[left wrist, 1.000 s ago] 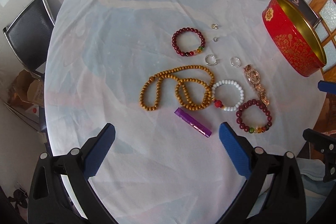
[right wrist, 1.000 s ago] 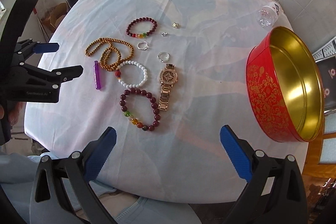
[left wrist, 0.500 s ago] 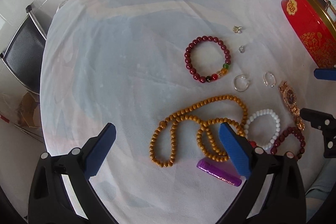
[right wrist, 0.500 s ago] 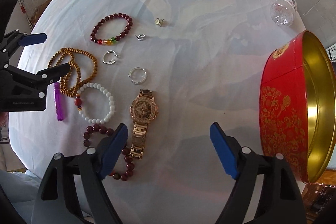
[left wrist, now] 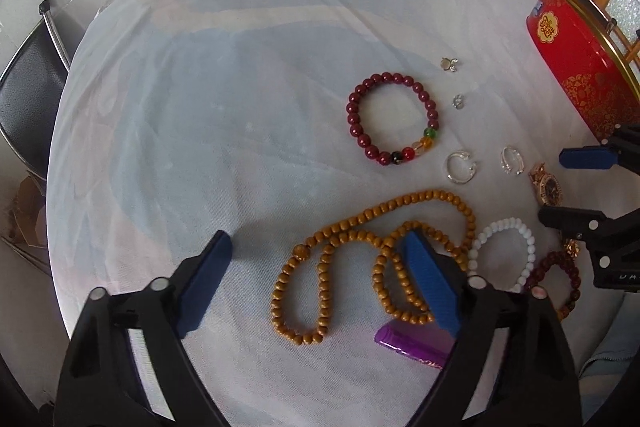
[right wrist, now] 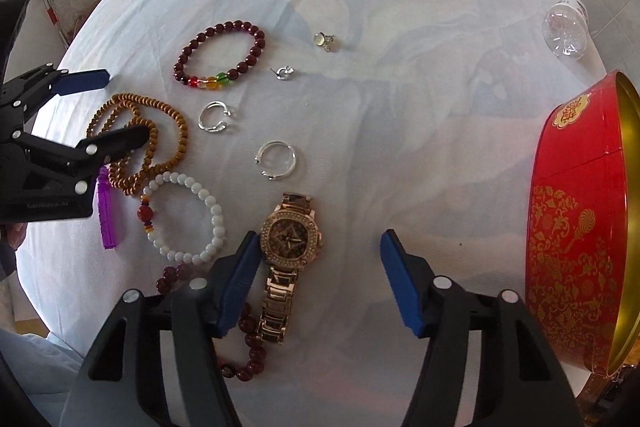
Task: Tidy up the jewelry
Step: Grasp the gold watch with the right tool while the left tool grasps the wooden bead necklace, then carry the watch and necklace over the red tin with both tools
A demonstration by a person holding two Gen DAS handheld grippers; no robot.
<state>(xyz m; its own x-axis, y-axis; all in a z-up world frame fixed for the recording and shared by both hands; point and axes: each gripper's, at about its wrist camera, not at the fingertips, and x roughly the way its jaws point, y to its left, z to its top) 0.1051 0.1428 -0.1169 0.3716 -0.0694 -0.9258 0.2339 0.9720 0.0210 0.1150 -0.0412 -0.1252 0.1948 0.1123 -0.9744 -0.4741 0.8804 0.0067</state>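
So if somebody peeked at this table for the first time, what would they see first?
Probably the big red and gold tin at the right edge of the table, tipped so its shiny gold inside shows. Next, the sparkly gold watch lying right in front of the open right gripper. Then the long loopy string of brown wooden beads under the open left gripper, beside a white bead bracelet.

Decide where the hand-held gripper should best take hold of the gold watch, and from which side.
Probably across the case of the watch, coming straight down. It lies flat, face up, with the band trailing toward the right hand-held gripper; the case is its thickest, stiffest part, and the open fingers already straddle it.
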